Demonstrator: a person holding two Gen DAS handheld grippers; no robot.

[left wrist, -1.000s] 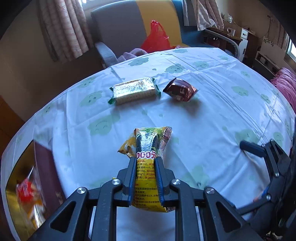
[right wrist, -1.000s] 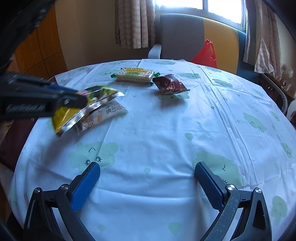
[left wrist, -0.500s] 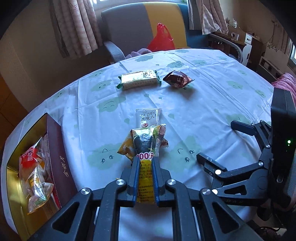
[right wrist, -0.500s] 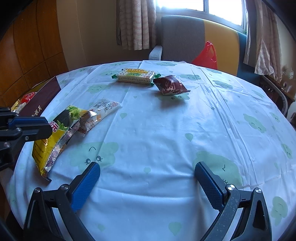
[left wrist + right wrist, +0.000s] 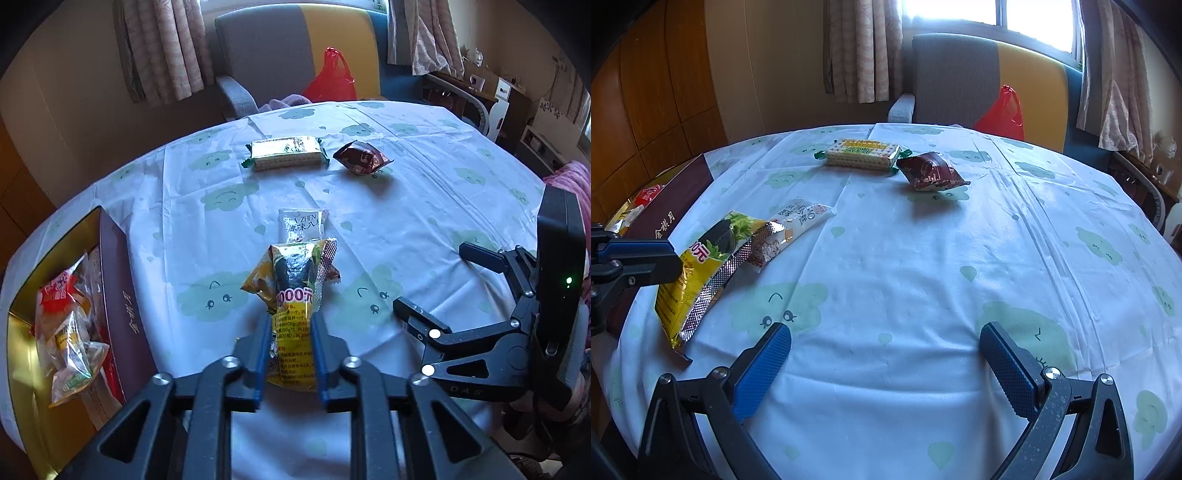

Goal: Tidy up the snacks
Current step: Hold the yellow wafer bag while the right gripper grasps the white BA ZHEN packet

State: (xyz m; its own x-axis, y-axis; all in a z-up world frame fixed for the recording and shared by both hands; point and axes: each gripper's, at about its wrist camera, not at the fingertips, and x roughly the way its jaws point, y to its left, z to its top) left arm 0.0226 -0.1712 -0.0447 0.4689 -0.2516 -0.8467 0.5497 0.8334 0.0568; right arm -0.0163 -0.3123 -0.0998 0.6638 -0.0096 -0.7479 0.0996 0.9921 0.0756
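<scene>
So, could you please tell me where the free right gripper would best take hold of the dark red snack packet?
Probably across the puffed middle of the dark red packet, coming down from above. It lies flat on the tablecloth, apart from the cracker pack, with thin crimped ends that offer little grip. The right gripper is open.

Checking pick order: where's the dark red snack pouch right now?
The dark red pouch lies on the far side of the table, just right of the cracker pack, in front of the chair holding the red bag.
</scene>
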